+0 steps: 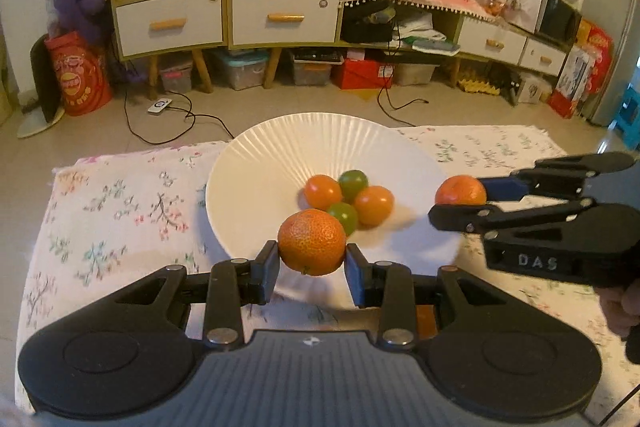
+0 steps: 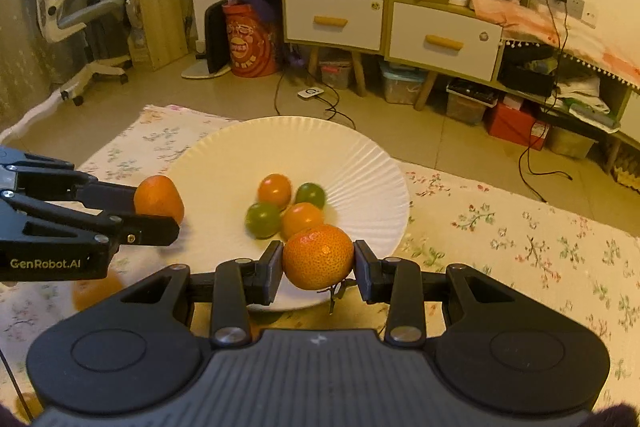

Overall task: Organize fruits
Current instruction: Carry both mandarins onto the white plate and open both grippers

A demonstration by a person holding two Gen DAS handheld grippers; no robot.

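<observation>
A white fluted plate [image 1: 280, 147] [image 2: 248, 147] sits on the floral cloth and holds two small orange fruits [image 1: 322, 191] [image 2: 274, 190] and two green ones [image 1: 353, 183] [image 2: 262, 219]. My left gripper [image 1: 312, 261] is shut on a mandarin [image 1: 312, 242] above the plate's near rim; it shows at the left of the right wrist view [image 2: 160, 213]. My right gripper [image 2: 318, 265] is shut on another mandarin [image 2: 319, 256] over the plate's near right rim; it shows at the right of the left wrist view [image 1: 460, 197].
A floral cloth [image 1: 120, 203] [image 2: 520, 239] covers the table. Another orange fruit [image 2: 96, 293] lies on the cloth under the left gripper, and one [image 2: 28, 405] at the bottom left. Shelves, drawers and boxes stand behind, across the floor.
</observation>
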